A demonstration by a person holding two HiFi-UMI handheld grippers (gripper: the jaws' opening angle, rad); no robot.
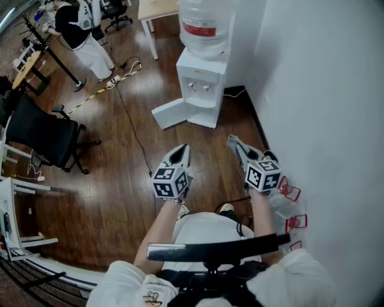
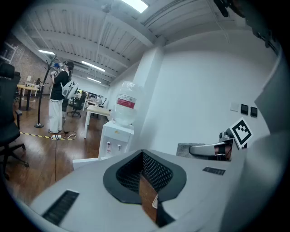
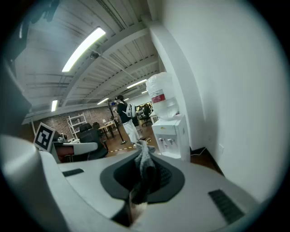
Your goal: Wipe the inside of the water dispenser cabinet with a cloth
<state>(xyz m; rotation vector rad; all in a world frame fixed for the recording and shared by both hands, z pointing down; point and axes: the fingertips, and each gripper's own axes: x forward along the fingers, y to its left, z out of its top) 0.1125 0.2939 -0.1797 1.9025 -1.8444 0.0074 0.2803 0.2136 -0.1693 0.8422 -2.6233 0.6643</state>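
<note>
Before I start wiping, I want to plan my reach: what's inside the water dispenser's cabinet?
The cabinet door stands swung open on the water dispenser. The steep angle hides the inside from here, so its contents cannot be told.

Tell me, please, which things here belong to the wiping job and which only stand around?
For the job: water dispenser; its open cabinet door; grey cloth, clamped in the right gripper; left gripper, shut and empty.

Just around: black office chair; black cable on the floor; wooden table; person in the background.
</note>
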